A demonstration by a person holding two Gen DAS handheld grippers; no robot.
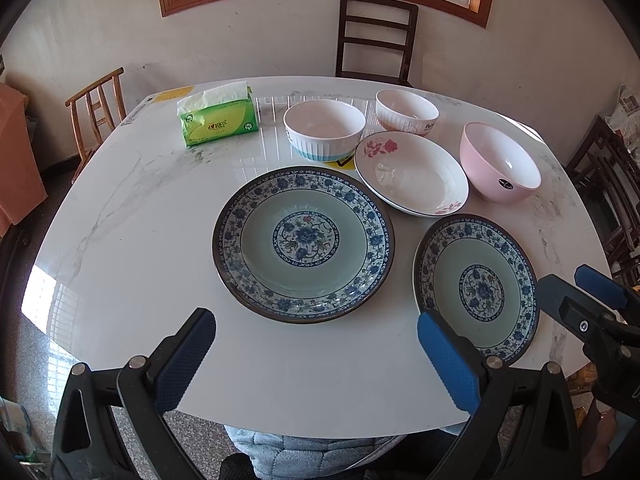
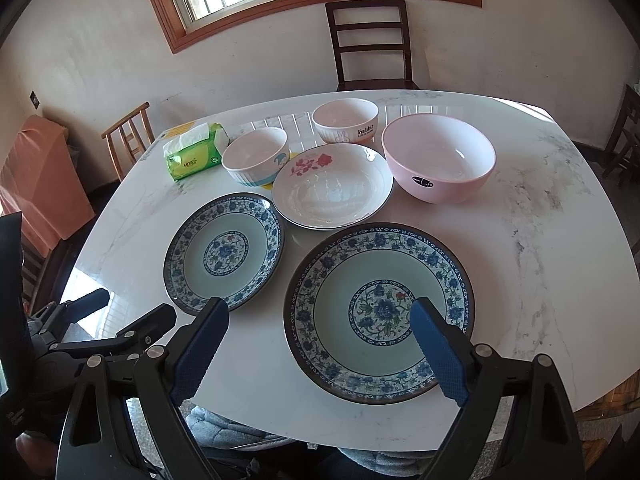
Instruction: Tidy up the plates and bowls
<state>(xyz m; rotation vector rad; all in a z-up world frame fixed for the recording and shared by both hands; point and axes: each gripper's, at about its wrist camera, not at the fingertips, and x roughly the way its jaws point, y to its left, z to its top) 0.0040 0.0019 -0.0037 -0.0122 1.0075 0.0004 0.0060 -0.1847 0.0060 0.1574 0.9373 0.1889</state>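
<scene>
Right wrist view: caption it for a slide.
Open right hand-held gripper hovers above two blue floral plates, three bowls behind.

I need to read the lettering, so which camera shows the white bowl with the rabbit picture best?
The right wrist view: the white rabbit-printed bowl faces it unobstructed, with rabbit and "Rabbit" lettering clear. In the left wrist view the same bowl is angled, its print partly hidden behind the rose-patterned white plate.

Home dining room, marble table [image 1: 132, 216], chairs [image 2: 370, 44]
</scene>
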